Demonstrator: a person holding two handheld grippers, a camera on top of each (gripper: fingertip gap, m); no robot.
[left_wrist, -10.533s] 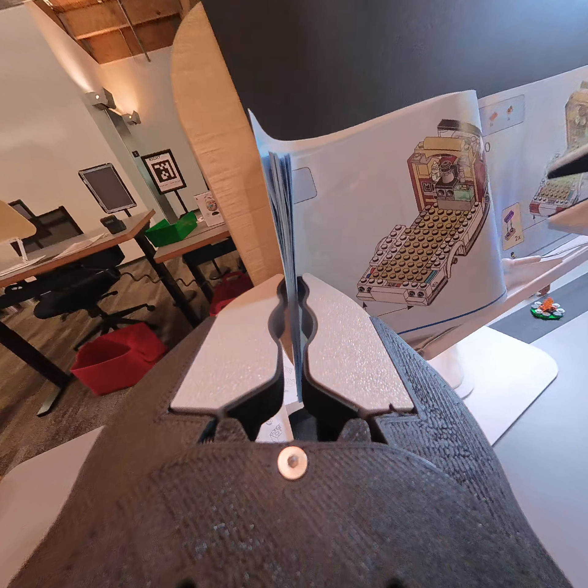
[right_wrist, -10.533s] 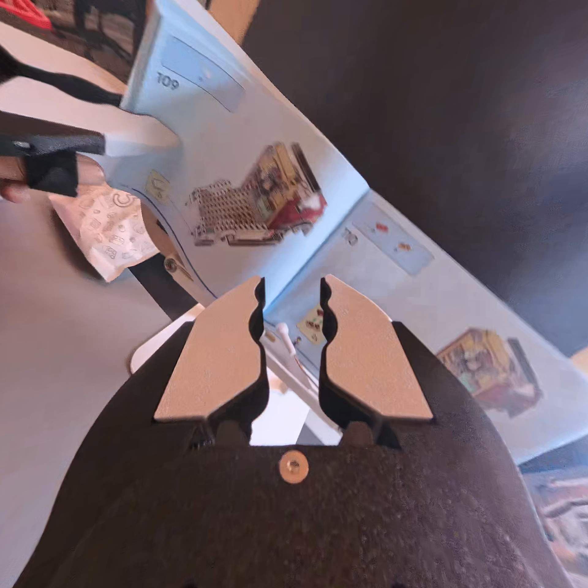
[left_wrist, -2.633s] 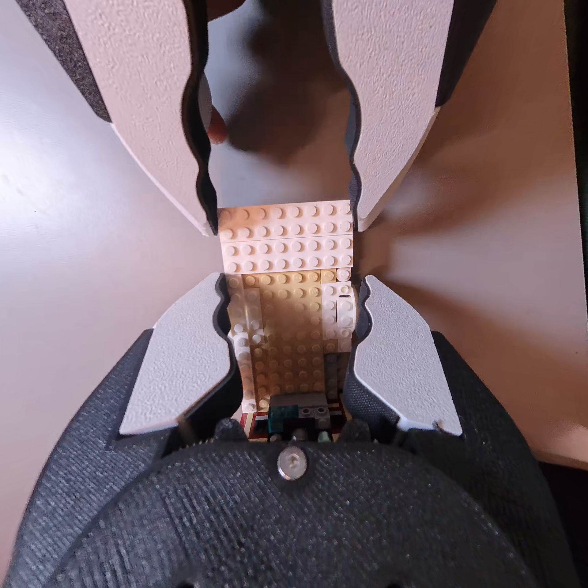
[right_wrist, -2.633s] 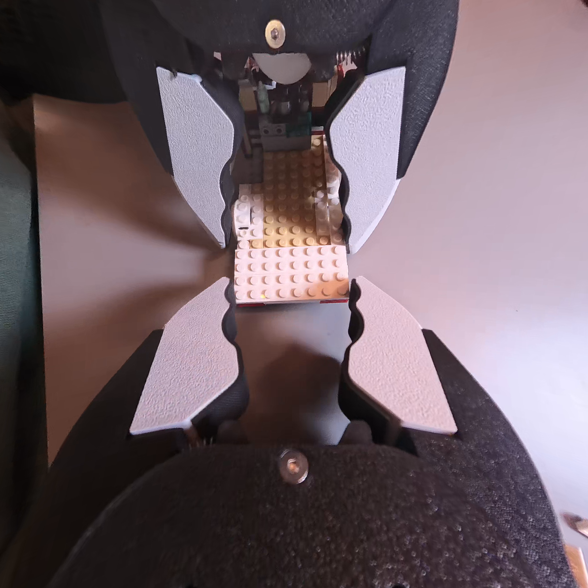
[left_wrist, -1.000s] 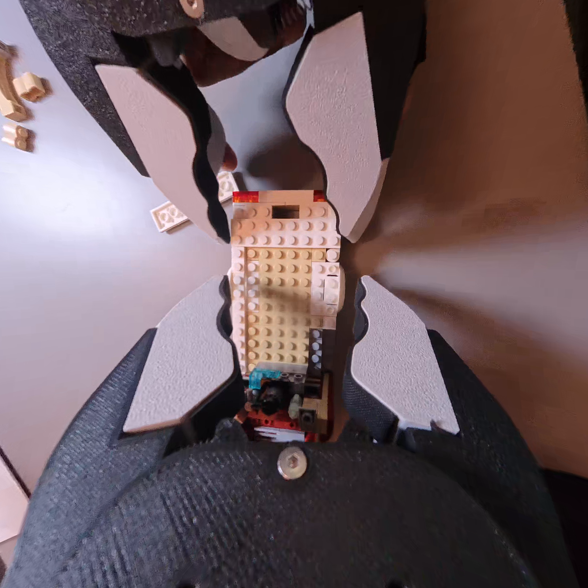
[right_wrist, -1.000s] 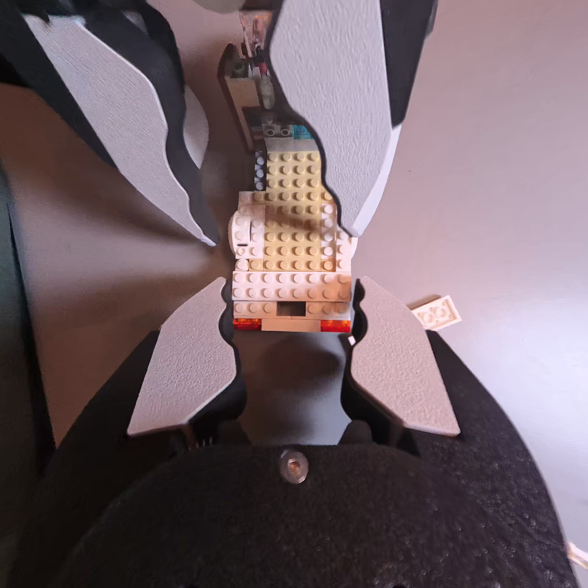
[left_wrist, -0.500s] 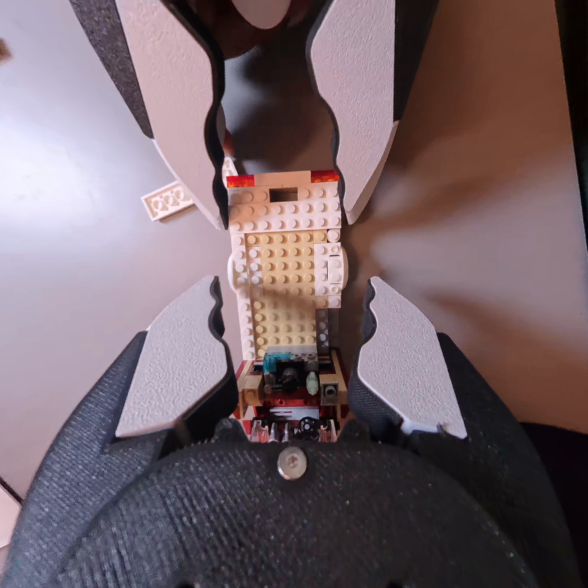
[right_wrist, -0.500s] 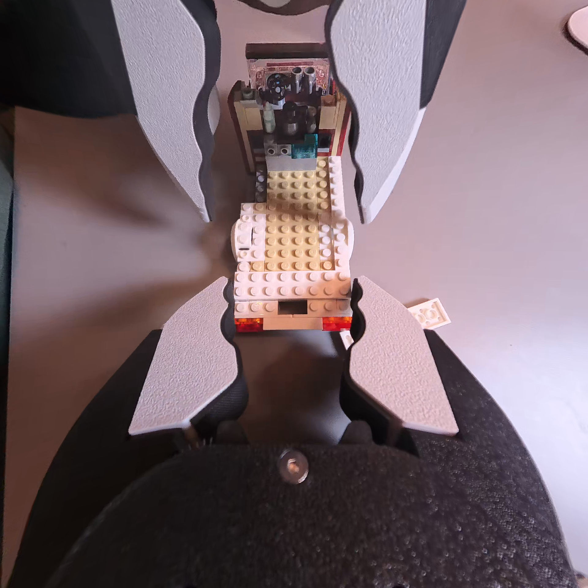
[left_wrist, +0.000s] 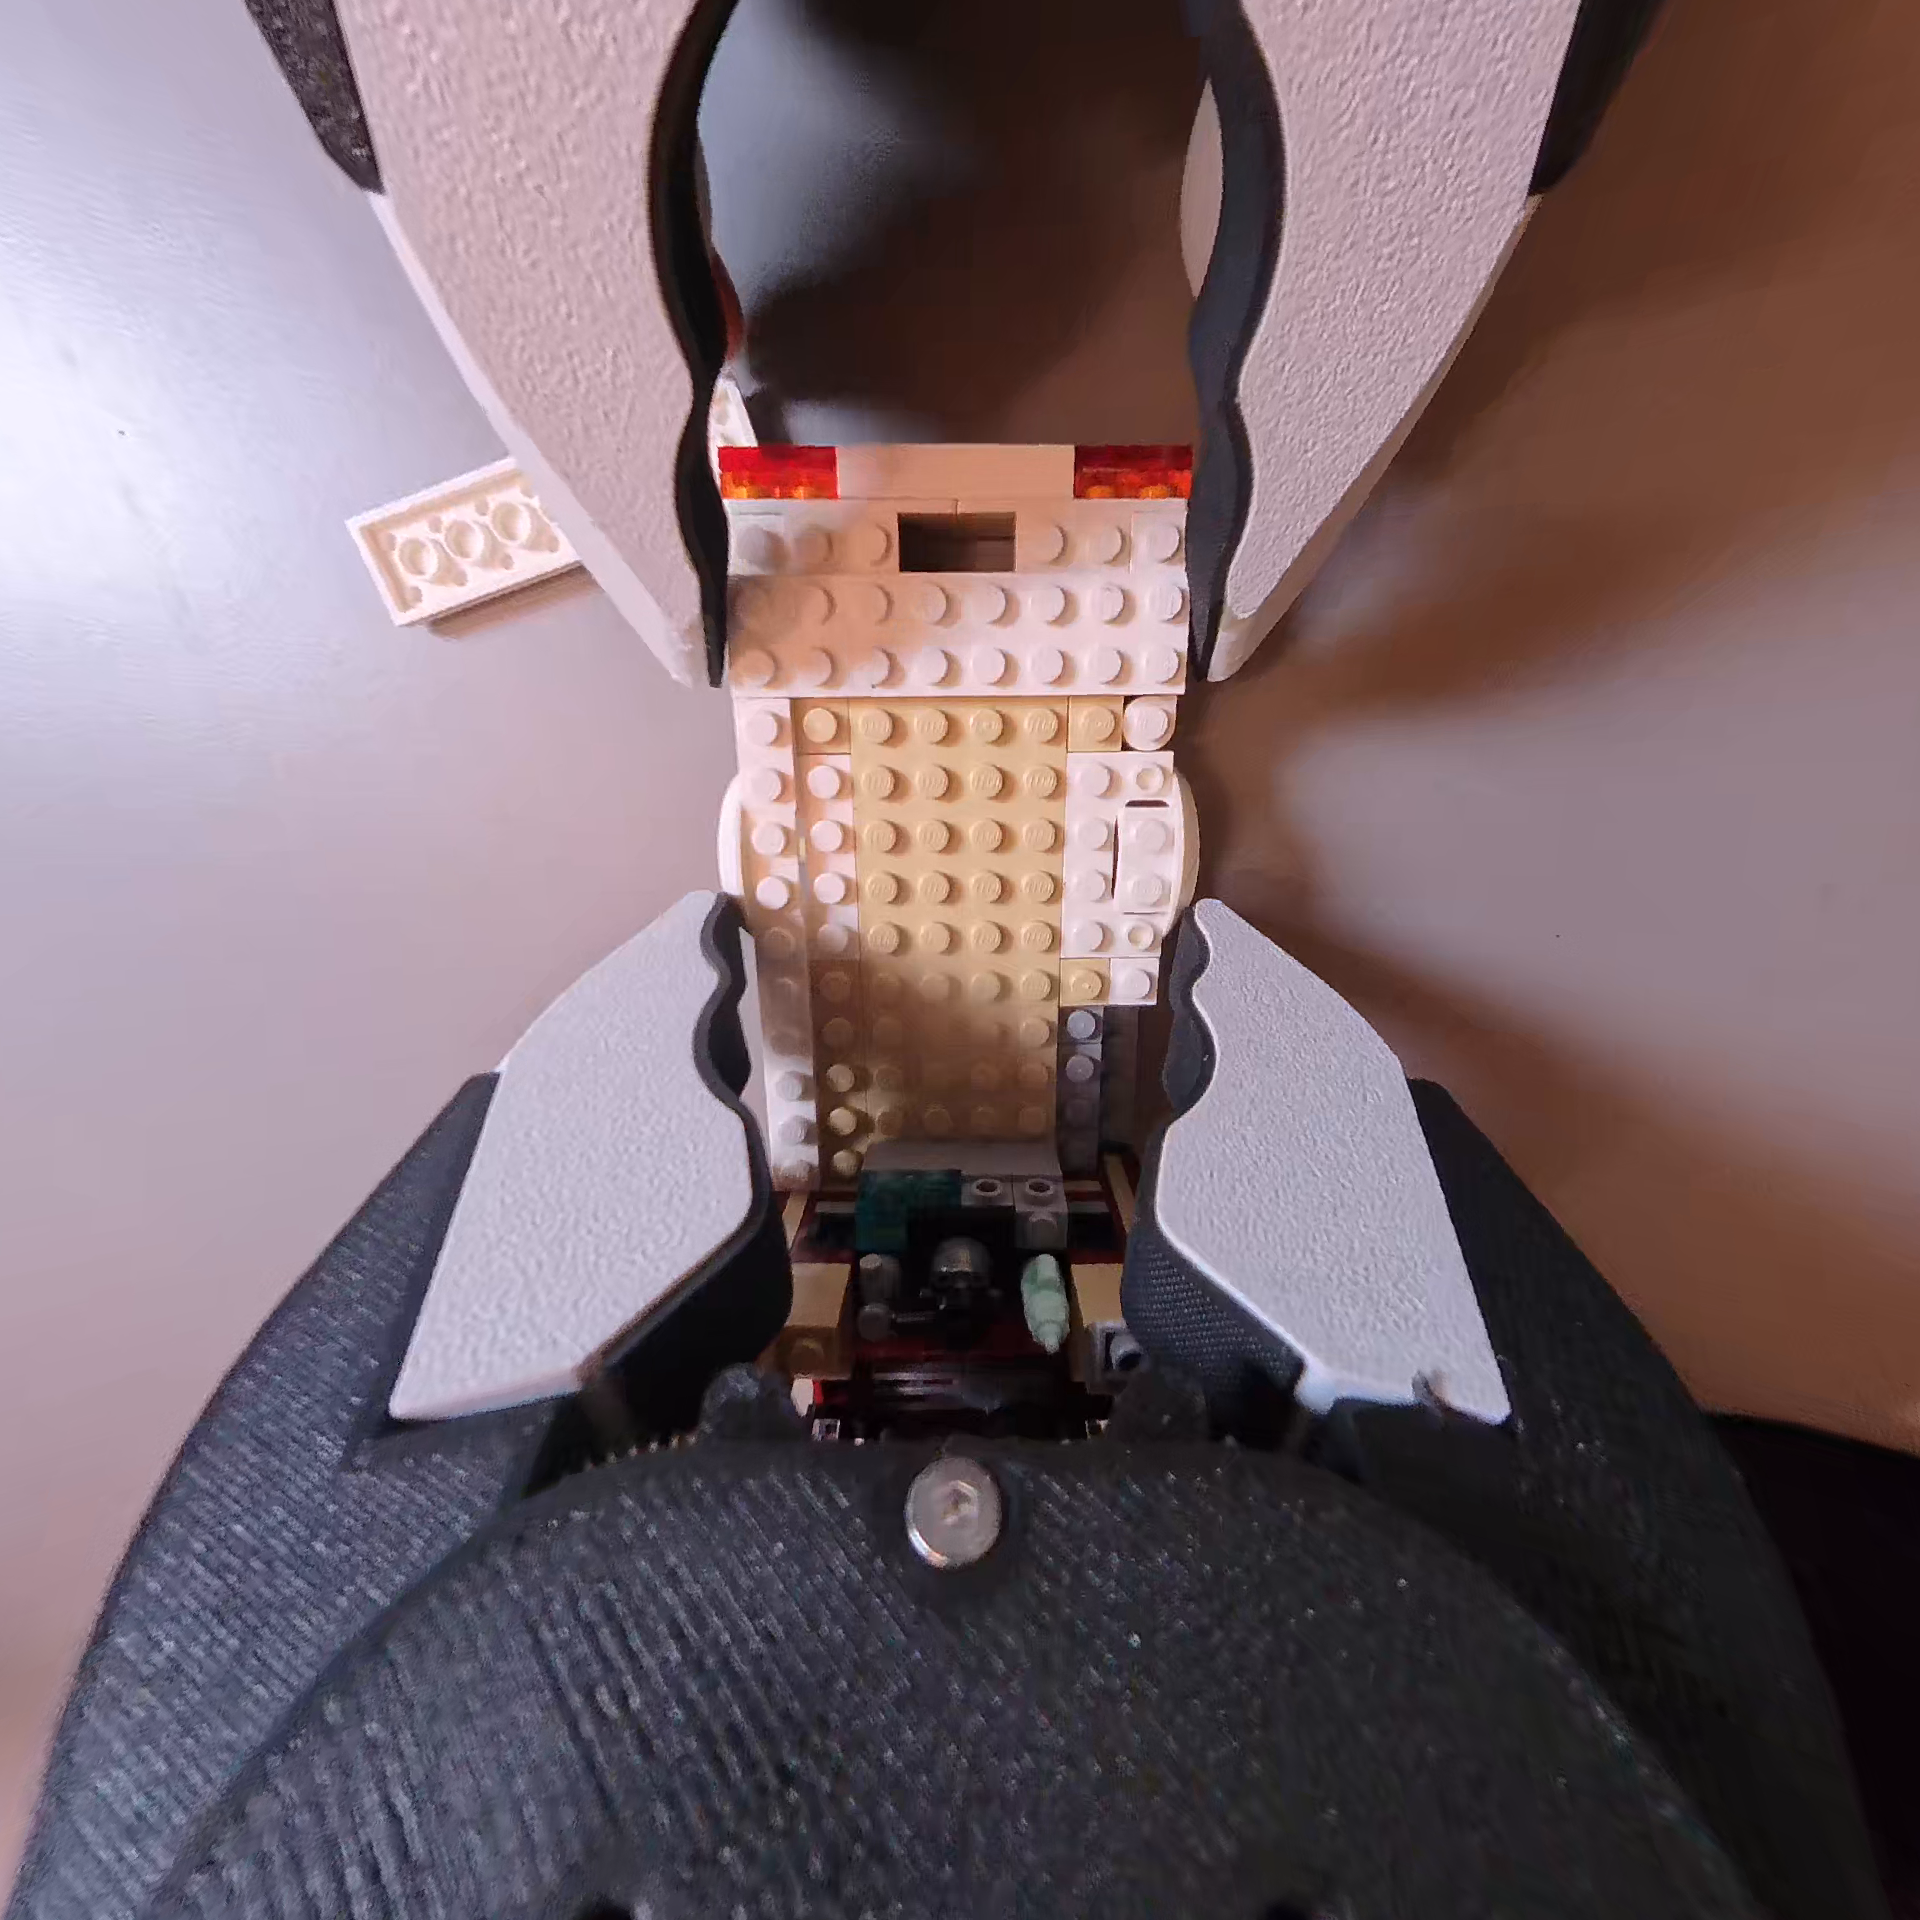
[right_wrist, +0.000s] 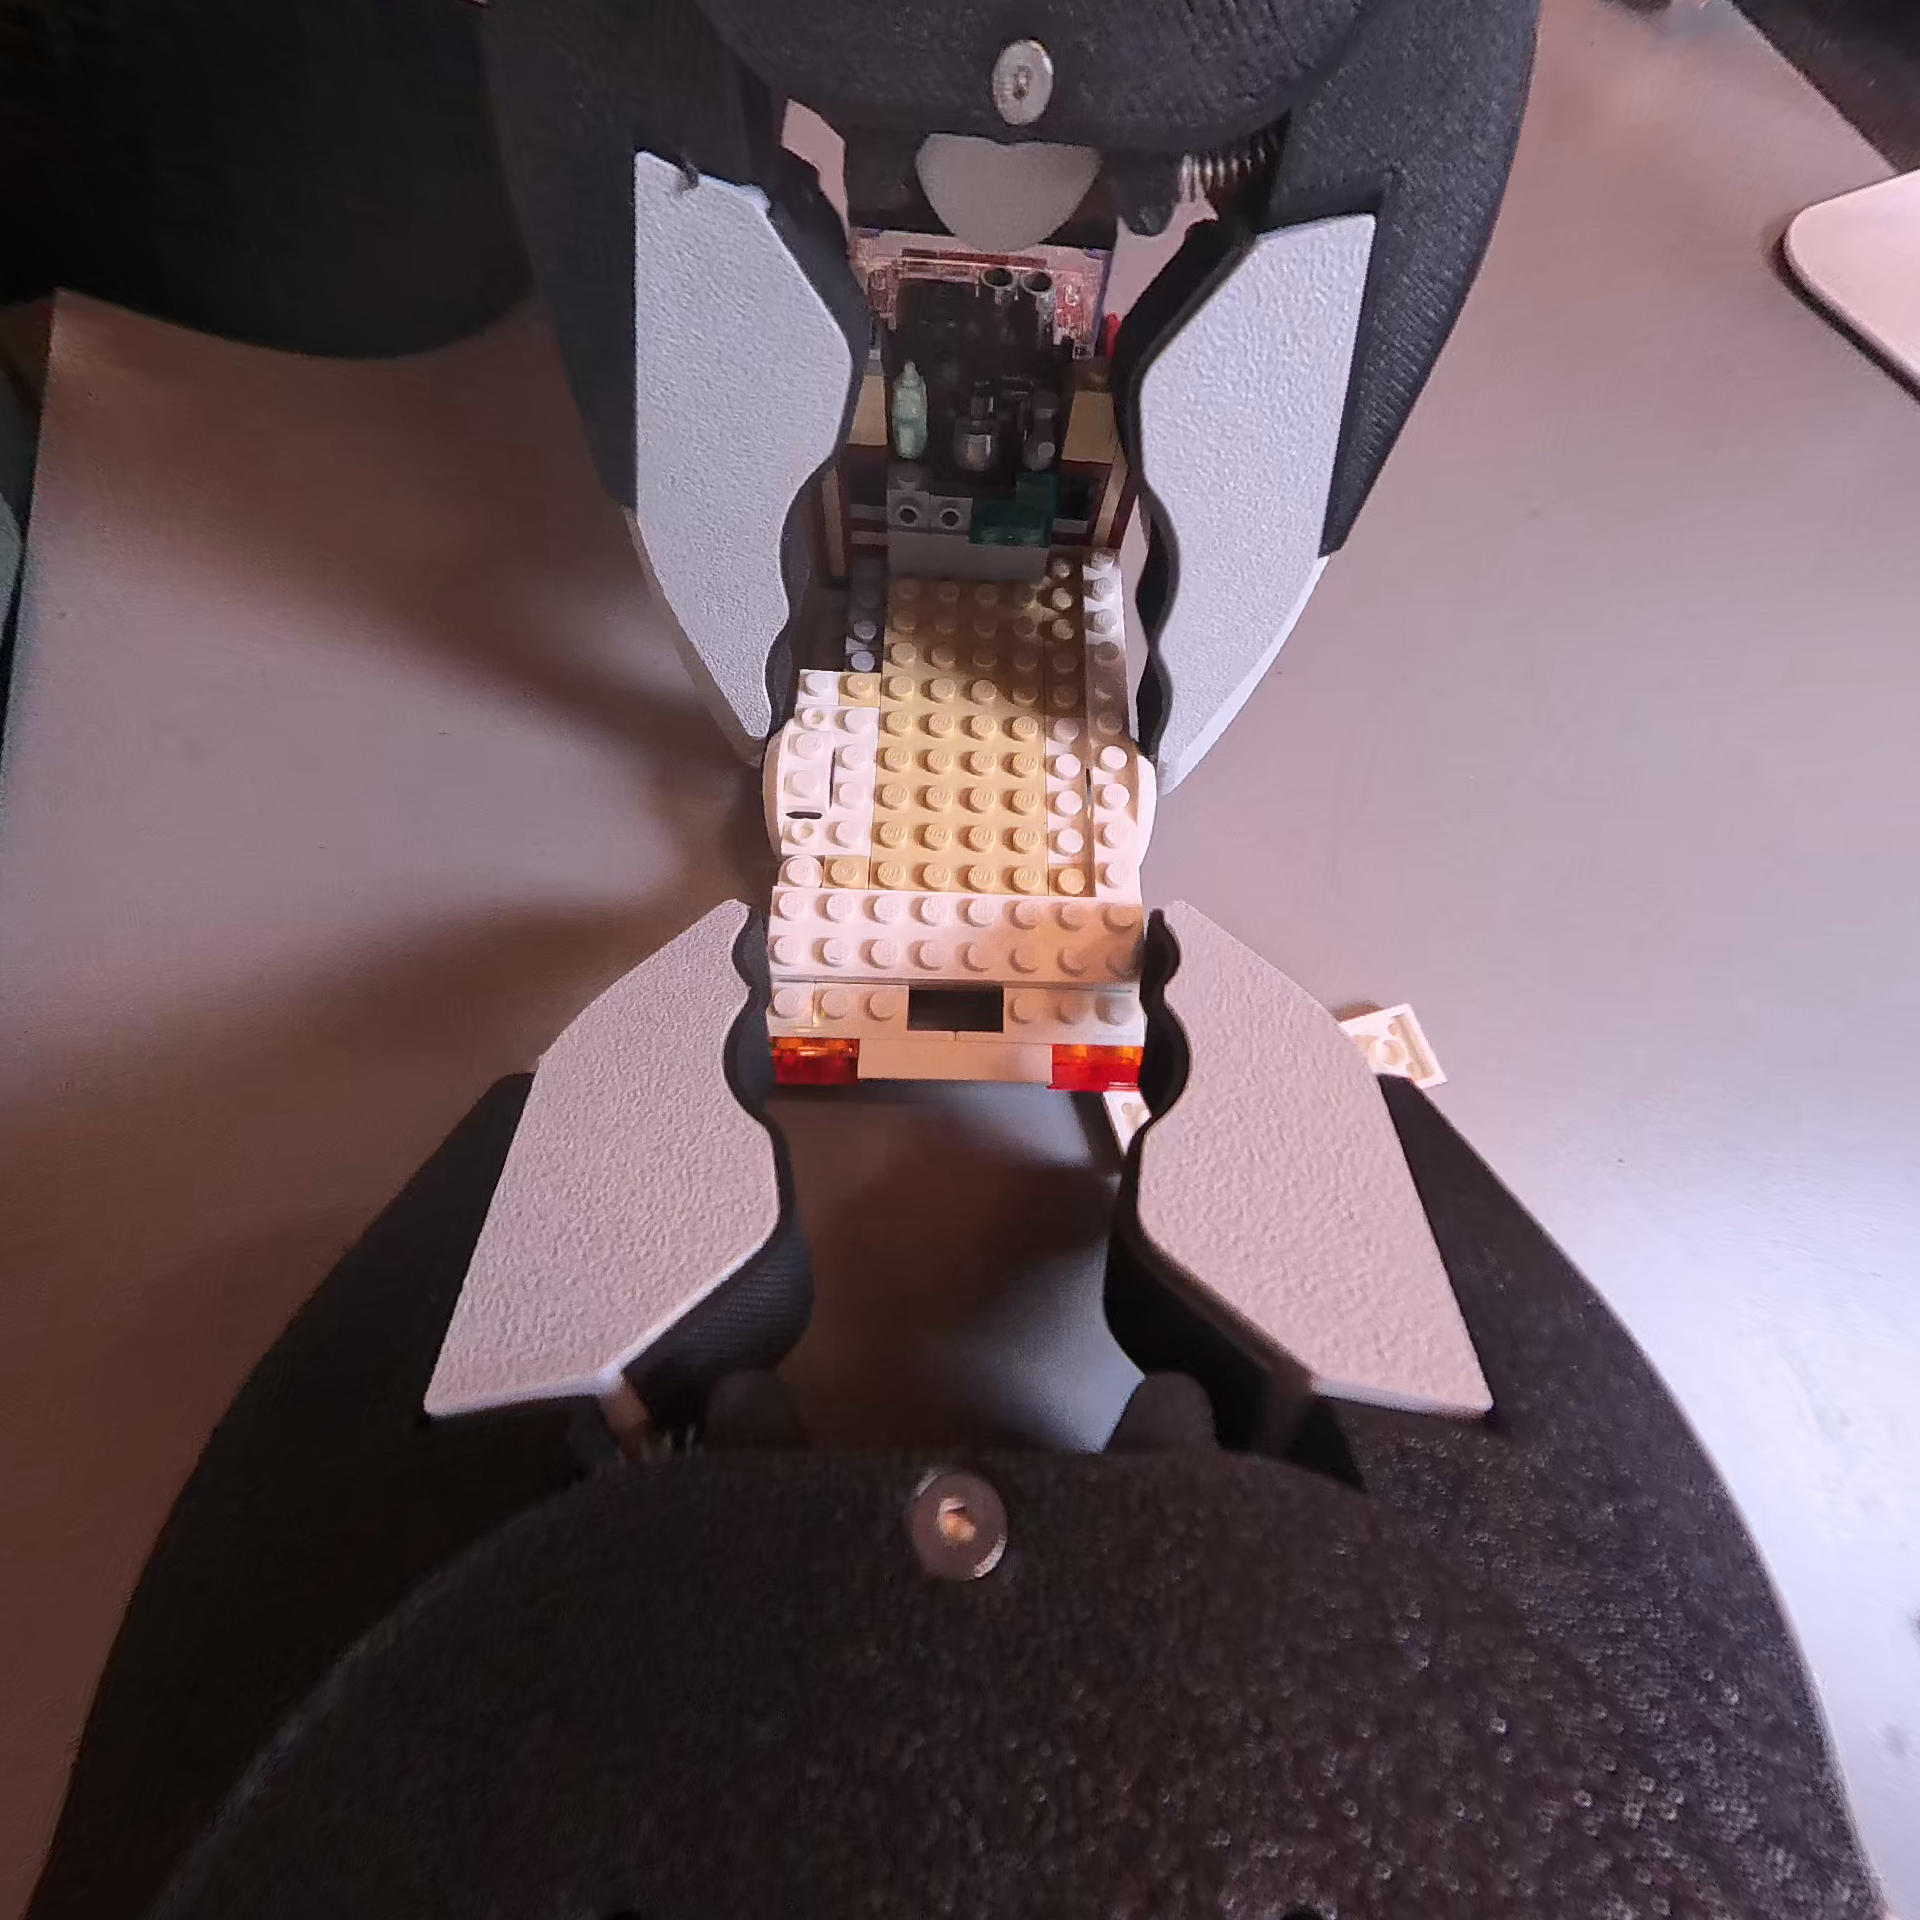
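A partly built brick vehicle (left_wrist: 961, 852) stands on the grey bench (left_wrist: 260, 831) with the 2 claws facing each other along its length. Its studded floor is tan in the middle with white plates along the edges, a white rear end carries 2 orange-red lights (right_wrist: 816, 1062), and the dark red cab end holds small grey, teal and pale green parts (left_wrist: 961, 1273). The right claw (right_wrist: 948, 961) is closed on the white rear section: both dark wavy pads lie against the sides of the white plates, just ahead of the lights. The left claw (left_wrist: 956, 961) straddles the cab half of the vehicle with its jaws wide; its left pad (left_wrist: 722, 997) sits against or just beside the white edge plates, while a narrow dark gap shows between its right pad (left_wrist: 1184, 997) and the side of the model, so it does not clamp the model. A loose white plate (left_wrist: 462, 556) lies flat on the bench just beside the vehicle's rear, partly hidden behind a finger of the right claw. Part of a pale flat rounded board (right_wrist: 1860, 291) shows at the far right edge of the right wrist view.
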